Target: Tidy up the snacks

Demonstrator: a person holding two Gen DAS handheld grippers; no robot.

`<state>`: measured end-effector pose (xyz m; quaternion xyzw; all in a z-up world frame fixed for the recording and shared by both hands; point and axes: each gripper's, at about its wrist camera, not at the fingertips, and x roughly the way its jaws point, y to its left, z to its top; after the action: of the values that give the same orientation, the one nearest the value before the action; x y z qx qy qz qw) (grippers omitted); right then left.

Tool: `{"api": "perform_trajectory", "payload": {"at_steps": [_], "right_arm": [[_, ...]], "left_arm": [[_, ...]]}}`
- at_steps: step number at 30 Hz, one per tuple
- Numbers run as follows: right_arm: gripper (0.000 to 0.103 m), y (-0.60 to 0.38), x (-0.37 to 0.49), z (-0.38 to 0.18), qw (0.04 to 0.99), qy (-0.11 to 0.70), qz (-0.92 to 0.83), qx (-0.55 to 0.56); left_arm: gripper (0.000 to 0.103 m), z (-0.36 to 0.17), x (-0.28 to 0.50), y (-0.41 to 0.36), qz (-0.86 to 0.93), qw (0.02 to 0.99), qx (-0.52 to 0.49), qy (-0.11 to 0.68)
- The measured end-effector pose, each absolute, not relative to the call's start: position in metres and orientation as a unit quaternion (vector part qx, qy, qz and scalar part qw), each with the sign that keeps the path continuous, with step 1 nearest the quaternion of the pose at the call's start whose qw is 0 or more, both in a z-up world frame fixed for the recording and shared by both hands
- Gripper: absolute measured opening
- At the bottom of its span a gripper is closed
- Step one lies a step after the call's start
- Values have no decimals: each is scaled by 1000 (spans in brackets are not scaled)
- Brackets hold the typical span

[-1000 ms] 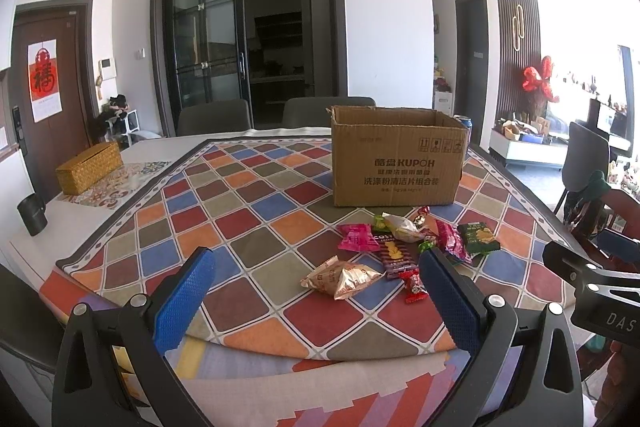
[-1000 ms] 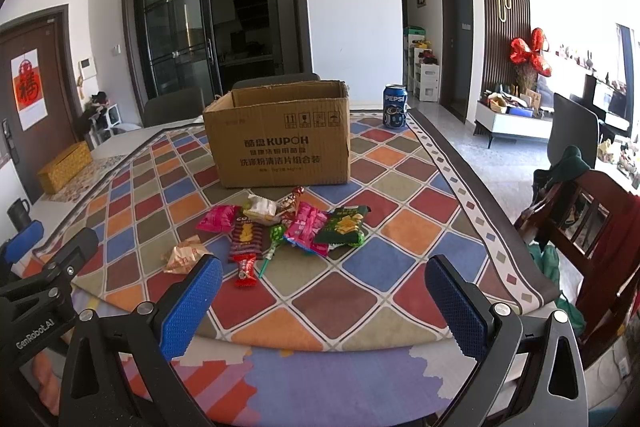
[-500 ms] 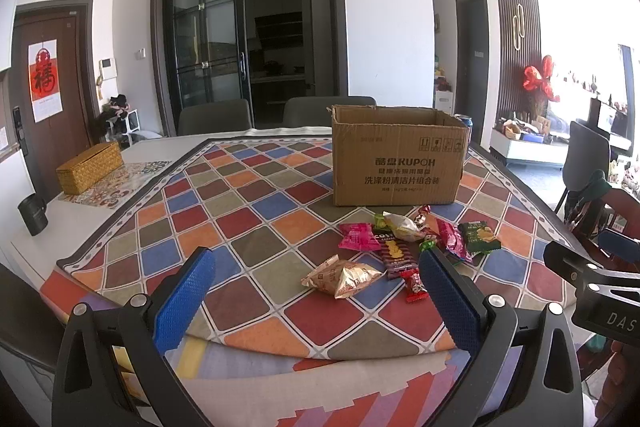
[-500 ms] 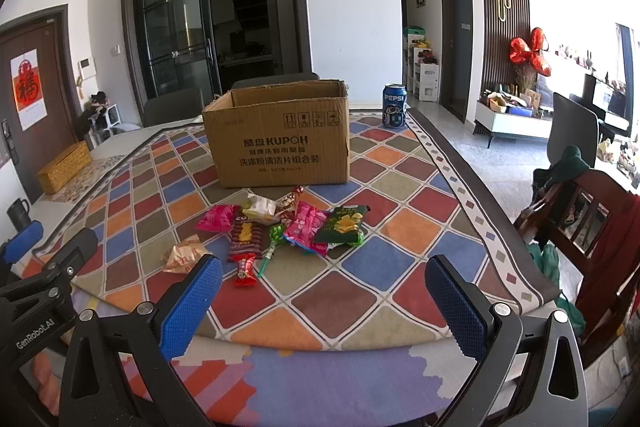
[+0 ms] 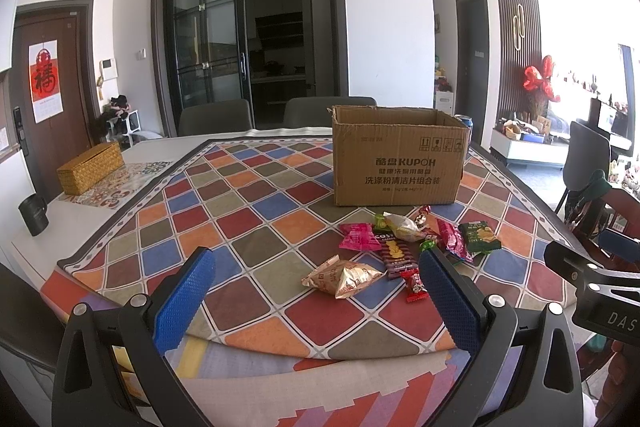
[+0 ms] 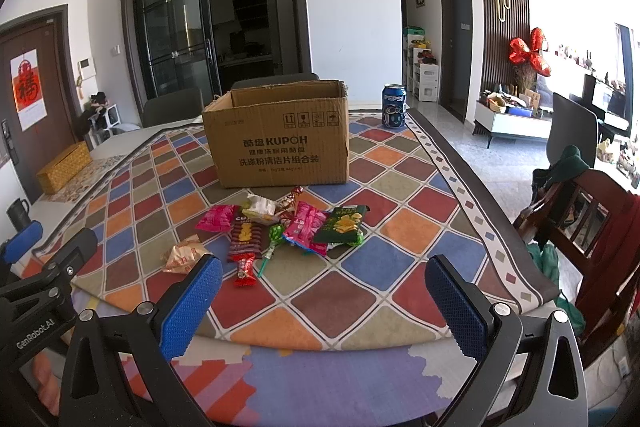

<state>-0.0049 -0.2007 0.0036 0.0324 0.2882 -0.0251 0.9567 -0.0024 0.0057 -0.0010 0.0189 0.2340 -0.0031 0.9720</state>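
Both blue-padded claws, the left gripper point(image 5: 316, 291) and the right gripper point(image 6: 324, 295), hover at the near table edge with jaws spread wide and nothing held. Ahead of them, a loose cluster of small bright snack packets point(image 6: 280, 227) lies on the checkered multicoloured tablecloth point(image 6: 384, 263). Just beyond stands an open brown cardboard box point(image 6: 280, 143), likely placed there to receive them.

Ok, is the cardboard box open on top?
Open: the cardboard box stands upright, its top flaps not closed over it. Contents cannot be seen.
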Motion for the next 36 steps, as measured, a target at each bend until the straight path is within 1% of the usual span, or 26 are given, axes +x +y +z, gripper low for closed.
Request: {"api": "perform_trajectory", "payload": {"at_steps": [12,18,25,30,31,32,36], "right_arm": [[103,-199,-3,3,956,291,-21,31],[103,-193,4,1,953,301,-3,24],[102,-168,25,-3,952,302,39,-19],[102,-157,48,-15,944,324,65,-24],[100,-155,53,-19,941,330,68,-24],[97,-153,58,-23,939,335,71,-23],[86,-148,77,-37,930,357,89,-18]], "left_arm": [[103,3,-1,8,-1,972,19,236],[103,6,2,15,-4,970,36,240],[103,-15,19,22,-27,965,45,257],[96,-30,32,26,-45,960,51,271],[95,-32,36,25,-50,959,58,272],[93,-34,37,24,-54,959,61,273],[91,-43,49,17,-86,954,79,275]]}}
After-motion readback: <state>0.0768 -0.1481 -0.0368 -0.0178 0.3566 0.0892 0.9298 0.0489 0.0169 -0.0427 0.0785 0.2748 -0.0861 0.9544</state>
